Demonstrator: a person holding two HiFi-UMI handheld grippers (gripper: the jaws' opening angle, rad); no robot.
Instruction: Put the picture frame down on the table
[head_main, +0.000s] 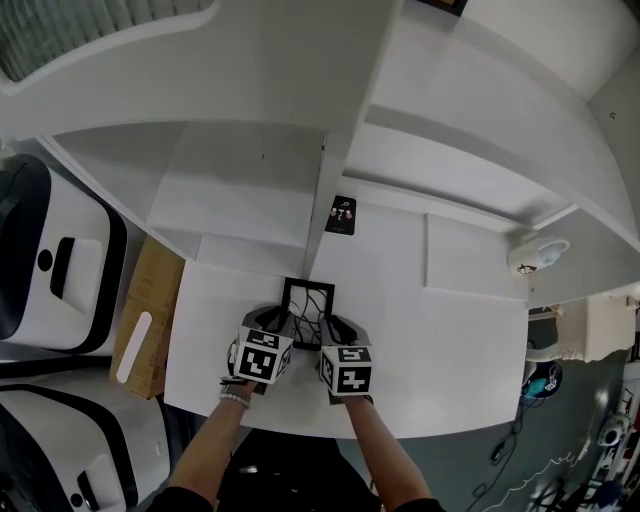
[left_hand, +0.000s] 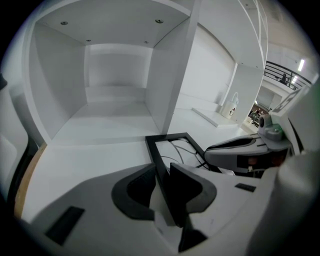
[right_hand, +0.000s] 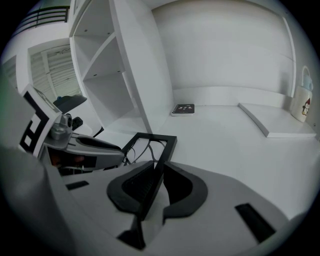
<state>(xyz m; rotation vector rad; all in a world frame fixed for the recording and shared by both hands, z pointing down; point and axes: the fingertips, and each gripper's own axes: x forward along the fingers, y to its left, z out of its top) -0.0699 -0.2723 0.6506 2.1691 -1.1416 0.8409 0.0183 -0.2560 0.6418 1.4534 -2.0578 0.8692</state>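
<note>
Head view, lower centre: your left gripper (head_main: 280, 322) and right gripper (head_main: 332, 325) each clamp a side rail of the picture frame (head_main: 308, 286) near the table (head_main: 450, 340), so lower both evenly before releasing.

picture frame (head_main: 307, 300) with left edge between fingers of the left gripper (left_hand: 161, 169), right edge between fingers of the right gripper (right_hand: 159, 166), small card (head_main: 341, 215) on the bench (head_main: 450, 345) beyond the fingers, mug (head_main: 527, 256) well right of them, cardboard box (head_main: 150, 315) well left
</note>
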